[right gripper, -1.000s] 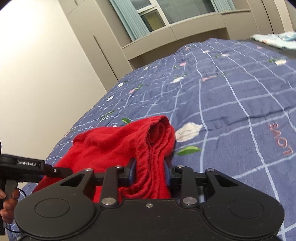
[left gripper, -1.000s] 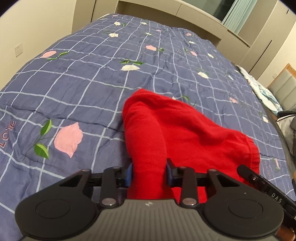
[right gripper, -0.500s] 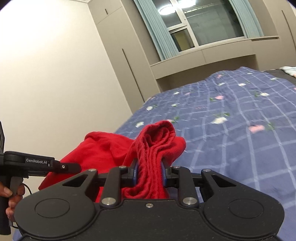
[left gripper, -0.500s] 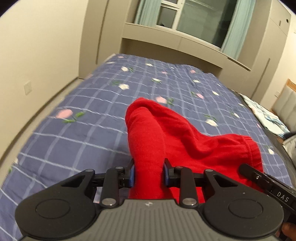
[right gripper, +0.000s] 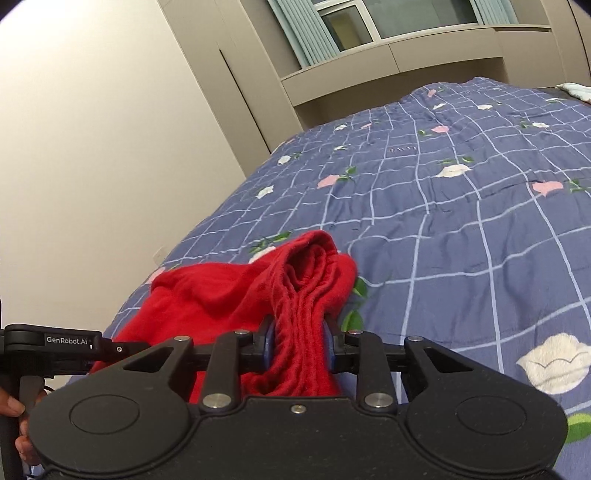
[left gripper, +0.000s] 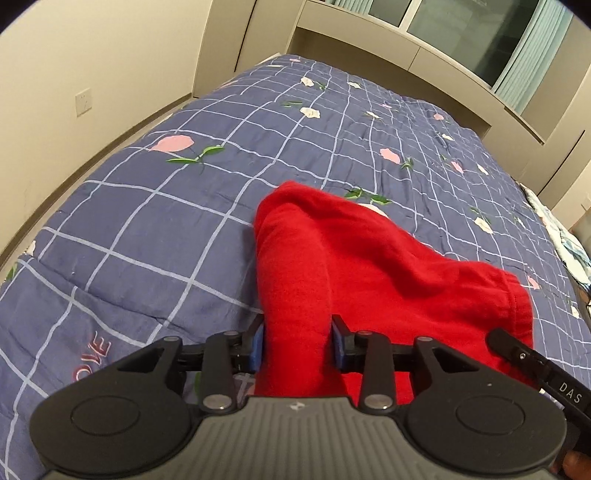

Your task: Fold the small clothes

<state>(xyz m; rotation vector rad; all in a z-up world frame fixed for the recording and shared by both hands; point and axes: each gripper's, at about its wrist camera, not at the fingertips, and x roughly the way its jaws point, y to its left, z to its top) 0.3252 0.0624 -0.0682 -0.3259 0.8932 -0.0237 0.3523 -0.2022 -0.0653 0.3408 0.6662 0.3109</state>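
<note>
Garment: a red fleece garment (left gripper: 373,266) lies bunched on the bed, stretched between the two grippers; its long axis runs sideways from one gripper to the other, with folded ends rising away from each camera.
Left gripper (left gripper: 298,341): jaws opening, narrow, a thick fold of the red cloth between the blue pads (left gripper: 257,343), which touch it.
Right gripper (right gripper: 298,345): jaws opening, narrow, a ribbed bunch of red cloth between them.
Surroundings: blue checked quilt (left gripper: 155,221) with pink and white flowers; beige wall, cupboards, window with pale curtains (right gripper: 295,29).
Writing: "GenRobot.AI" on the left gripper's handle; "DAS" on the right's; "LOVE" partly readable, stitched on the quilt.
</note>
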